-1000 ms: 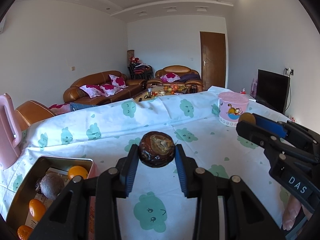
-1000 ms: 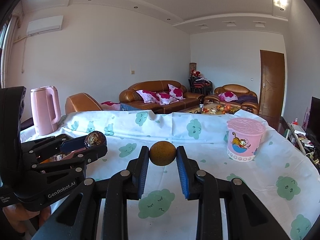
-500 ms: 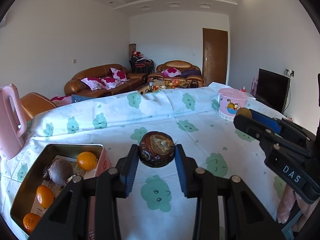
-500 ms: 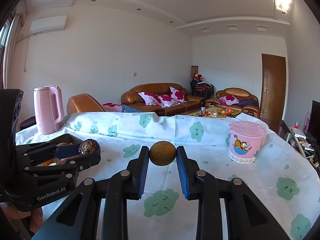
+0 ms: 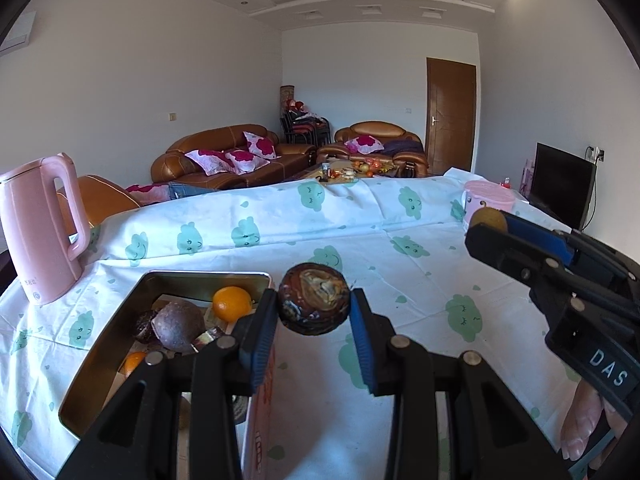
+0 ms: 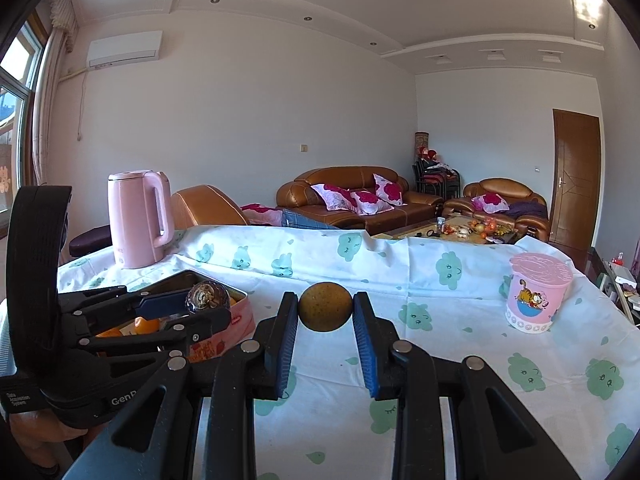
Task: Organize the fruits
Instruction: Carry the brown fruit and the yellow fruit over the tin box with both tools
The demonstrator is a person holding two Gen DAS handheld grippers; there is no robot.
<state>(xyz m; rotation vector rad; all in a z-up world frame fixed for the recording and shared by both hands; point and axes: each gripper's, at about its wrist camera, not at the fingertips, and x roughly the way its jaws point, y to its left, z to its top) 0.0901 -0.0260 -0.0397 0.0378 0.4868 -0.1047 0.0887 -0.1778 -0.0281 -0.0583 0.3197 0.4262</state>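
Observation:
My left gripper is shut on a dark brown mottled fruit, held above the right rim of a metal tin. The tin holds oranges and a dark round fruit. My right gripper is shut on a round olive-brown fruit above the tablecloth. In the right wrist view the left gripper with its fruit hangs over the tin. In the left wrist view the right gripper is at the right.
A pink kettle stands at the table's back left, behind the tin. A pink lidded cup stands at the back right. The table has a white cloth with green clouds. Sofas stand beyond.
My left gripper has moved left with its fruit, so the tin now lies right below and beside it. My right gripper has drifted left too, still holding its fruit.

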